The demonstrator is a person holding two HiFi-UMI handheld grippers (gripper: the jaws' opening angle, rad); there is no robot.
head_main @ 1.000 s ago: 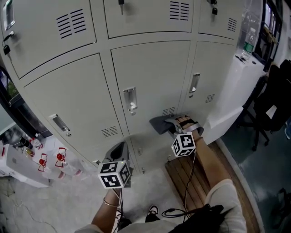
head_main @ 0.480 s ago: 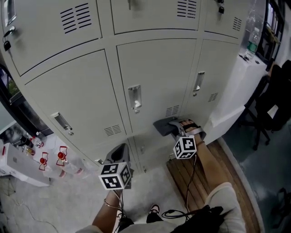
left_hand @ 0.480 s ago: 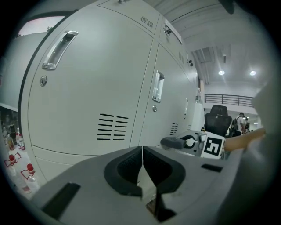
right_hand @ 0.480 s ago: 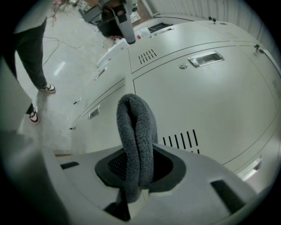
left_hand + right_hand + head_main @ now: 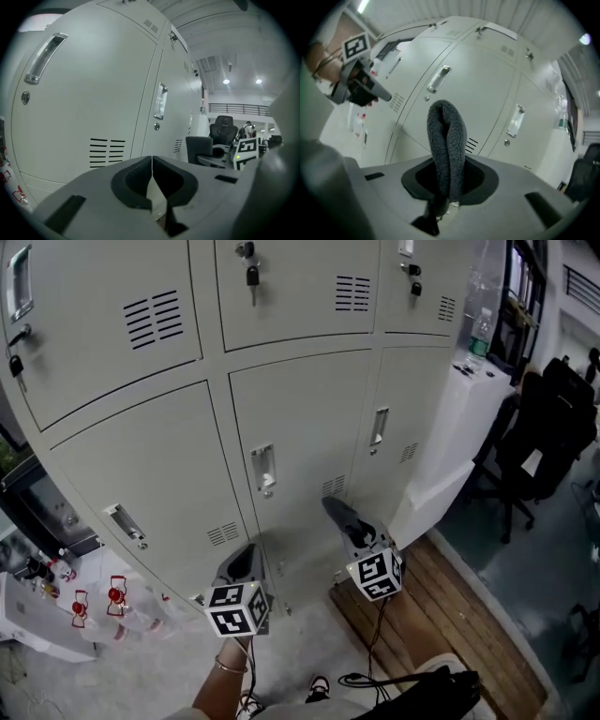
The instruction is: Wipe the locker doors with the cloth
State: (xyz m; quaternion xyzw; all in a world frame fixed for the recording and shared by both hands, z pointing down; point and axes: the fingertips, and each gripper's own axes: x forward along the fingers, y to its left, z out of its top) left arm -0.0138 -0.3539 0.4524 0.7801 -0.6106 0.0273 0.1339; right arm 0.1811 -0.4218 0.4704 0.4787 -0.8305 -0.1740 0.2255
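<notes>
A bank of pale grey locker doors (image 5: 300, 418) fills the head view, each with a metal handle (image 5: 263, 468) and vent slits. My right gripper (image 5: 356, 534) is shut on a dark grey cloth (image 5: 339, 515), low in front of the middle lower door and close to its bottom vents. In the right gripper view the cloth (image 5: 447, 140) stands up folded from the shut jaws. My left gripper (image 5: 242, 559) is shut and holds nothing, low before the left lower door (image 5: 159, 465). Its jaws (image 5: 152, 180) meet with no gap.
A white unit (image 5: 455, 437) with a bottle (image 5: 480, 329) on top stands right of the lockers, and a black office chair (image 5: 548, 423) beyond it. A wooden slatted board (image 5: 441, 615) lies on the floor below right. Red-labelled bottles (image 5: 94, 601) sit at lower left. Keys (image 5: 251, 276) hang from upper doors.
The head view has tilted up. My right gripper has dropped a little and turned; the cloth, spread against the door before, now shows narrow and edge-on. The left gripper has barely moved.
</notes>
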